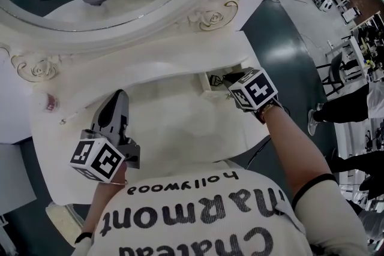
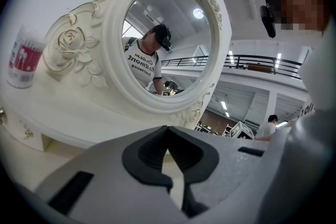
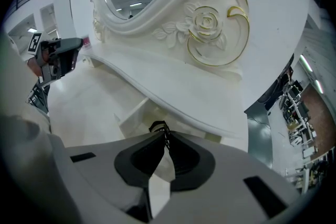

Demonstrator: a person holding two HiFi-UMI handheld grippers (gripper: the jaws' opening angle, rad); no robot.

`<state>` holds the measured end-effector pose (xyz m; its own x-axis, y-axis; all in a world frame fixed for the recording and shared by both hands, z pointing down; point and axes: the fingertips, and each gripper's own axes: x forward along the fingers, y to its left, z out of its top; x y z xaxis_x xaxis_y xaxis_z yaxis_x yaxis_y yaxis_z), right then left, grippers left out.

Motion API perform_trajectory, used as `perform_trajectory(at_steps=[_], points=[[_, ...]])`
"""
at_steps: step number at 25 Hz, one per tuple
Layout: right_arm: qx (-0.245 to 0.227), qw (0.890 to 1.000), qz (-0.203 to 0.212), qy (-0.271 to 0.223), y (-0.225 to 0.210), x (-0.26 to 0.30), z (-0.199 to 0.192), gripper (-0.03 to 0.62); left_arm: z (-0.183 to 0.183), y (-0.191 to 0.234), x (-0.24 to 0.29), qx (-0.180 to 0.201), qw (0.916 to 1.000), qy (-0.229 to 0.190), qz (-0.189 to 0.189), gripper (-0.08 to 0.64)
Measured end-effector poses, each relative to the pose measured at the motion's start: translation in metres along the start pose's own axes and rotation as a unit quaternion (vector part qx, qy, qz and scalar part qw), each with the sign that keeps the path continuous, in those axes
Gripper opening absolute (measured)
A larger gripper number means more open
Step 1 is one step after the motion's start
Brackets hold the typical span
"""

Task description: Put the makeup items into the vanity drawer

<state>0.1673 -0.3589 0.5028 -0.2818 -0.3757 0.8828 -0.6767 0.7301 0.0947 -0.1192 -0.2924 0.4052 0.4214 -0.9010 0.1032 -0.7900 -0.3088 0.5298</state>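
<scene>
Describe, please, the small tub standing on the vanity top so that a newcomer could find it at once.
Start at the white vanity with its round mirror. Left of the mirror, just past the carved rose on the frame, a small cylindrical tub stands upright. Its pink label is the only bright colour there.

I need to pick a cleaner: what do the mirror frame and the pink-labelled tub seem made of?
Mirror frame: painted wood or moulded resin, unclear which; white sheen, carved roses edged in gold. Pink-labelled tub: probably clear plastic; white contents show through above the label.
</scene>
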Motion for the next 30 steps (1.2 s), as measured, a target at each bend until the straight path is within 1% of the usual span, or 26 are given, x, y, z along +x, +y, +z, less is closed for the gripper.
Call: perform_trajectory(at_steps=[9,16,22,30], points=[[0.014,1.0,0.007,-0.009,-0.001,0.001,0.0,0.049,0.006,0.001,-0.003,0.01,0.9999,-0.003,0.006,0.008],[0.019,1.0,0.007,-0.011,-0.002,0.003,0.0,0.049,0.005,0.002,-0.006,0.01,0.9999,-0.004,0.011,0.008],[0.038,0.999,0.012,-0.019,-0.002,0.003,0.0,0.049,0.006,0.001,-0.008,0.011,0.9998,-0.006,0.014,0.008],[0.042,0.999,0.016,-0.022,-0.003,0.004,0.0,0.049,0.004,0.0,-0.011,0.011,0.9998,-0.006,0.017,0.008]])
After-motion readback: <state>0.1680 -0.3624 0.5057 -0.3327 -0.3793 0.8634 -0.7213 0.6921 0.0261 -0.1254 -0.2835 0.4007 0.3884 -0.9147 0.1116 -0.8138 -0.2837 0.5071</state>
